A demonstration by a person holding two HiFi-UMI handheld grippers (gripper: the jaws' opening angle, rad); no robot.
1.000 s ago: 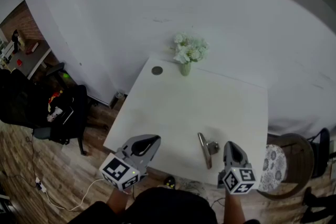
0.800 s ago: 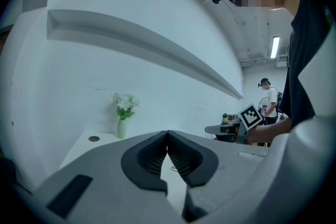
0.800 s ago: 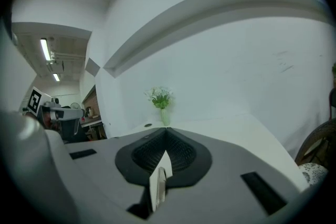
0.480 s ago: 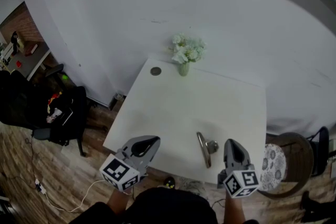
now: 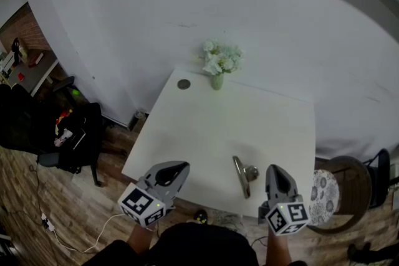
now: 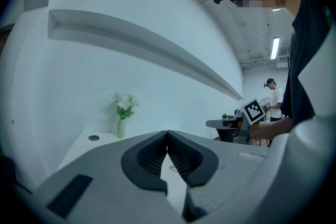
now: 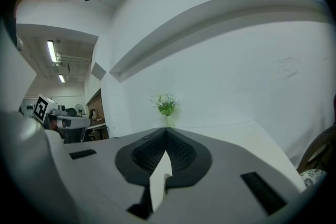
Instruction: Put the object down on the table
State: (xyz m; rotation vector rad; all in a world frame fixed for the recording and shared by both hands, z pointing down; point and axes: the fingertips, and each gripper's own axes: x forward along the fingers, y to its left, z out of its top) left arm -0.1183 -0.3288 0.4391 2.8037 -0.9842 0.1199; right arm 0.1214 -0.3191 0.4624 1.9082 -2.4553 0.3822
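A silvery metal lever handle (image 5: 242, 175) with a round base lies on the white table (image 5: 206, 128), near its front edge. Nothing holds it. My right gripper (image 5: 275, 170) hovers just to its right, at the table's front edge, shut and empty. My left gripper (image 5: 181, 167) is further left, over the front edge, and is also shut with nothing in it. In the left gripper view the jaws (image 6: 167, 134) meet at their tips. The right gripper view shows its jaws (image 7: 166, 131) pressed together the same way.
A small vase of white flowers (image 5: 218, 62) stands at the table's far edge, with a round grommet (image 5: 183, 84) to its left. A stool with a patterned cushion (image 5: 324, 196) stands to the right of the table and a black chair (image 5: 68, 134) to the left. Another person (image 6: 274, 102) stands far off.
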